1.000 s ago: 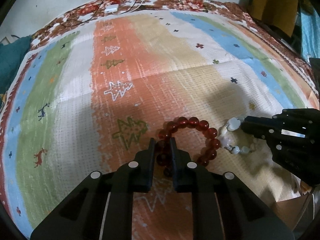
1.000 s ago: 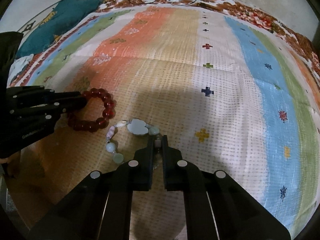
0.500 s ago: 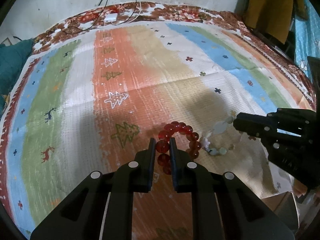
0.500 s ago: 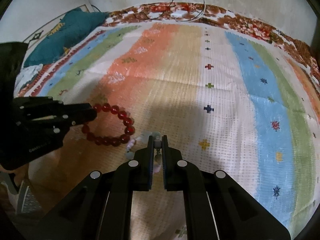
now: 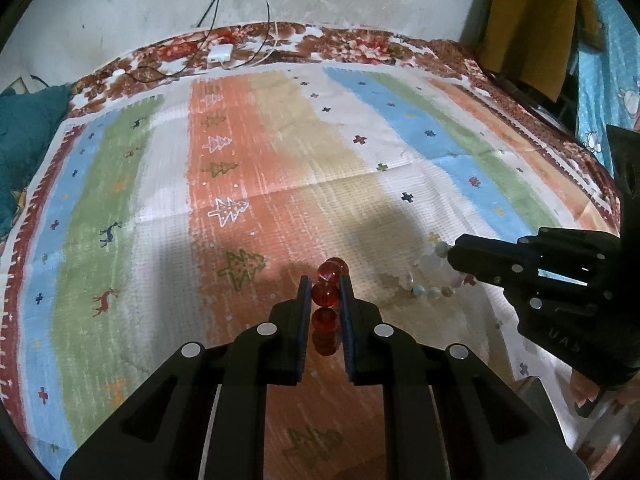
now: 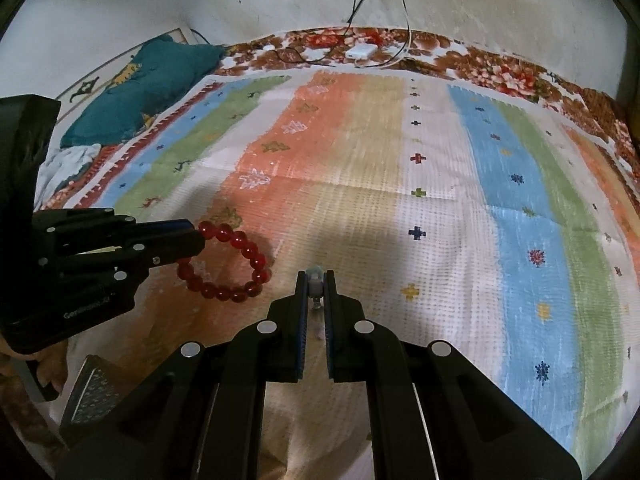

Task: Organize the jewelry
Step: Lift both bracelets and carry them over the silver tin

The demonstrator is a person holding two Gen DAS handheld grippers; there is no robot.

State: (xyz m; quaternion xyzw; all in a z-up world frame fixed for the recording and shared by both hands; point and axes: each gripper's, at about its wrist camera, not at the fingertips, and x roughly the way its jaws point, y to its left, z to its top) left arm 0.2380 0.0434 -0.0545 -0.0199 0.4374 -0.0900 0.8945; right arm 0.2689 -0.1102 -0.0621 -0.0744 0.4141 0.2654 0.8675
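My left gripper (image 5: 325, 285) is shut on a red bead bracelet (image 5: 326, 294) and holds it above the striped cloth (image 5: 280, 168); in the right wrist view the bracelet (image 6: 244, 258) hangs as a loop from the left gripper (image 6: 196, 238). My right gripper (image 6: 316, 280) is shut on a pale bead bracelet (image 6: 315, 280), mostly hidden between the fingers. In the left wrist view the pale bracelet (image 5: 426, 280) hangs from the right gripper (image 5: 454, 258).
A white charger with cables (image 5: 220, 54) lies at the far edge of the bed. A teal cushion (image 6: 144, 88) lies at the far left. A small box (image 6: 94, 394) shows at the near left, below the left gripper. A yellow cloth (image 5: 532, 20) hangs at the right.
Both grippers have risen with their bracelets, which lay on the cloth a second ago and now hang above it. The view of the bed has widened.
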